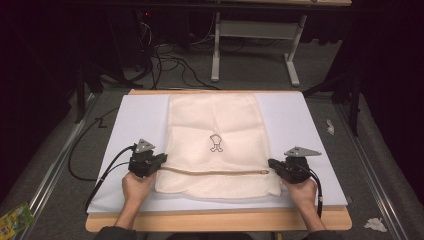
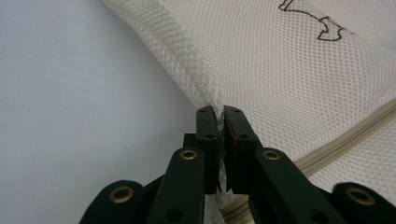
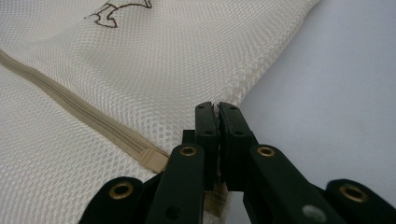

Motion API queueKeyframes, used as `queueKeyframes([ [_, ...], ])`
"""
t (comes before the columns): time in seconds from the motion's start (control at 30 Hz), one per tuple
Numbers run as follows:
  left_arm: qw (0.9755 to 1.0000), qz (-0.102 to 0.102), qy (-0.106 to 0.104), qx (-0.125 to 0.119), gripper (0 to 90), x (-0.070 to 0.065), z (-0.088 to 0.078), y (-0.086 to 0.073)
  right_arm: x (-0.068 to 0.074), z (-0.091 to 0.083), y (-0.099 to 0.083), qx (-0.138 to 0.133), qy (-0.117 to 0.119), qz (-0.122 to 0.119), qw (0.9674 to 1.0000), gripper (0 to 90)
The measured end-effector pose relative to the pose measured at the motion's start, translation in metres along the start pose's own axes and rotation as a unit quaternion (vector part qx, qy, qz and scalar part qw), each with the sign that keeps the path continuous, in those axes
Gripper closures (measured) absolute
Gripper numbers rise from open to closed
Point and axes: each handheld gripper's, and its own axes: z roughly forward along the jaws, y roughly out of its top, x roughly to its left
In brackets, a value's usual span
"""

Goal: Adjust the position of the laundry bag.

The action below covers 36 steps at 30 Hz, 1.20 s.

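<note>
The left gripper (image 1: pixel 161 161) pinches the left edge of a cream mesh laundry bag (image 1: pixel 216 135), and the right gripper (image 1: pixel 271 165) pinches its right edge; both pairs of fingers are closed tight on the fabric. In the left gripper view the fingers (image 2: pixel 205 135) hide the pinched seam, with a sliver of crumpled mesh squeezed between them, and a blurred brass-coloured piece below them is too close to identify. In the right gripper view the fingers (image 3: pixel 207 130) cover the edge near the end of the zipper (image 3: pixel 79 112), whose tan tape runs off to their left and ends in a small fabric tab. The high view shows the whole bag lying flat between the two pairs of fingers on a pale sheet (image 1: pixel 300 120) over the wooden counter (image 1: pixel 220 221), the zipper stretched as a line from one gripper to the other. The close views give the fine honeycomb weave of the mesh and part of a dark outlined drawing (image 2: pixel 322 23), cut off at the top edge there. Beyond the counter the room is dark, with cables (image 1: pixel 170 62) on the floor.
</note>
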Motion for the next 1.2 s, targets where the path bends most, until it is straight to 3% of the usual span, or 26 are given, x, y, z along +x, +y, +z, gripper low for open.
queueKeyframes([
  [0.6,0.9999,-0.002,0.015,0.006,85.0,0.000,-0.012,-0.018,0.018,-0.002,-0.018,-0.003,0.019,0.002,0.9998,87.8],
  [0.97,0.9995,-0.004,0.031,0.010,82.6,-0.002,-0.009,-0.021,0.016,0.002,-0.020,-0.003,0.018,0.010,0.9998,86.5],
  [1.2,0.9992,0.001,0.041,0.004,75.6,-0.007,-0.012,-0.025,0.016,0.002,-0.021,-0.004,0.013,0.010,0.9999,84.6],
])
